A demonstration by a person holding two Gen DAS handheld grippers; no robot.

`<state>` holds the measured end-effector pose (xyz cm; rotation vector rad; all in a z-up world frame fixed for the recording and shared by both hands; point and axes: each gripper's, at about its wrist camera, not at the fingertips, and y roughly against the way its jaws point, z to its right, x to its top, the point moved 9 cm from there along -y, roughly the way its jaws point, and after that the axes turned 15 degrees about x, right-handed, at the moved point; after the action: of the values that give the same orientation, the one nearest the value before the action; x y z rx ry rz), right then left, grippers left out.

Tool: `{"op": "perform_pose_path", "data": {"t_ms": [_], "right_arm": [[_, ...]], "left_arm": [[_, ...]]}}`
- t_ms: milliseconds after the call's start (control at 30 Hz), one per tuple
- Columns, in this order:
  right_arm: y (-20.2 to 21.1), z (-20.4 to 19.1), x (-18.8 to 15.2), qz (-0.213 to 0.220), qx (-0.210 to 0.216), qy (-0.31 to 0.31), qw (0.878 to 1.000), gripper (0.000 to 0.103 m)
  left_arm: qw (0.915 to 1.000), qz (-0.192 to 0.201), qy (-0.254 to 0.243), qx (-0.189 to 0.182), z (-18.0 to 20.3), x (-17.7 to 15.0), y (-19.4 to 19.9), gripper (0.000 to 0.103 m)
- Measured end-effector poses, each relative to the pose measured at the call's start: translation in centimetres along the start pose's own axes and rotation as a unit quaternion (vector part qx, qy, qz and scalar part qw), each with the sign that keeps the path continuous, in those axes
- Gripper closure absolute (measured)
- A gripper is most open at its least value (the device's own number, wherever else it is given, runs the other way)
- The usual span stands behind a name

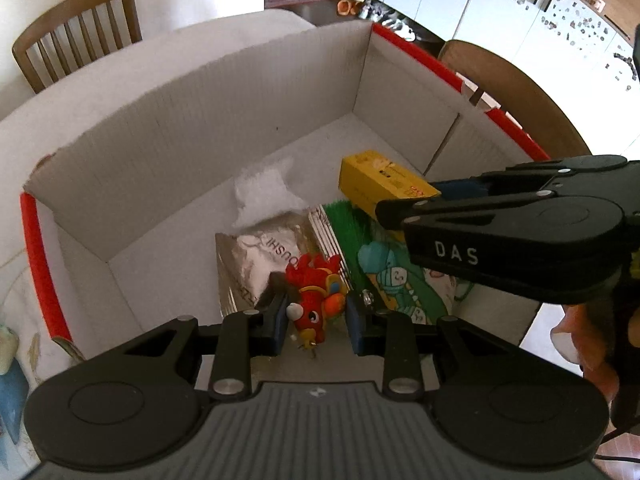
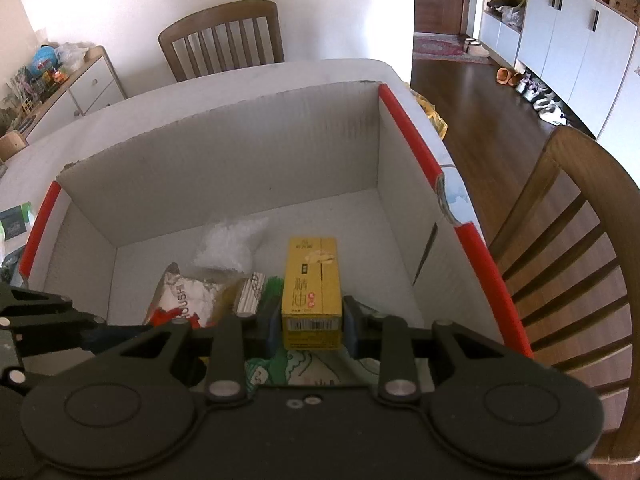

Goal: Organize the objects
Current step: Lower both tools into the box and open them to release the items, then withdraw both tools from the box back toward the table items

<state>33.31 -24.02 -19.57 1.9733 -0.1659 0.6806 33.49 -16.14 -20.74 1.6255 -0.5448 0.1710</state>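
Observation:
A white cardboard box [image 1: 192, 120] with red-edged rims stands on the table; it also shows in the right wrist view [image 2: 224, 168]. My left gripper [image 1: 316, 320] is inside it, shut on a red toy rooster [image 1: 314, 300]. My right gripper [image 2: 310, 322] is shut on a yellow carton [image 2: 312, 284] and holds it over the box floor. In the left wrist view the yellow carton [image 1: 380, 184] sits at the tip of the right gripper [image 1: 400, 210]. A silver foil pouch [image 1: 256, 260], a green-printed bag [image 1: 392, 280] and a white plastic wad [image 1: 264, 192] lie on the box floor.
Wooden chairs stand behind the table [image 2: 220, 40] and at its right [image 2: 568, 248]. A white tablecloth [image 2: 256, 80] covers the table around the box. White cabinets [image 2: 576, 40] line the far right wall. A small packet [image 2: 14, 220] lies left of the box.

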Motion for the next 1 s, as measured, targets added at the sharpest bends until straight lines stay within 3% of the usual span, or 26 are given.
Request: {"op": "perform_pose_path", "data": {"t_ms": [367, 400, 500, 600, 1000], "right_arm": [[0.7, 0.4, -0.1, 0.001, -0.001, 0.003, 1.0, 0.071], [0.8, 0.4, -0.1, 0.002, -0.002, 0.004, 1.0, 0.071], [1.2, 0.5, -0.3, 0.004, -0.005, 0.002, 1.0, 0.068], [1.7, 0.4, -0.3, 0.009, -0.005, 0.0, 1.0, 0.065], [4.3, -1.0, -0.4, 0.032, 0.0, 0.0, 0.999, 0.059]], "left_arm": [[0.9999, -0.002, -0.015, 0.009, 0.3, -0.3, 0.1, 0.073], [0.9999, 0.0, -0.013, 0.008, 0.1, -0.3, 0.3, 0.07], [0.9999, 0.014, -0.004, 0.005, -0.2, -0.2, 0.8, 0.04], [0.9995, 0.028, 0.008, 0.006, -0.8, 0.0, 1.6, 0.033], [0.9968, 0.074, 0.029, 0.0, -2.1, -0.6, 5.2, 0.033]]}}
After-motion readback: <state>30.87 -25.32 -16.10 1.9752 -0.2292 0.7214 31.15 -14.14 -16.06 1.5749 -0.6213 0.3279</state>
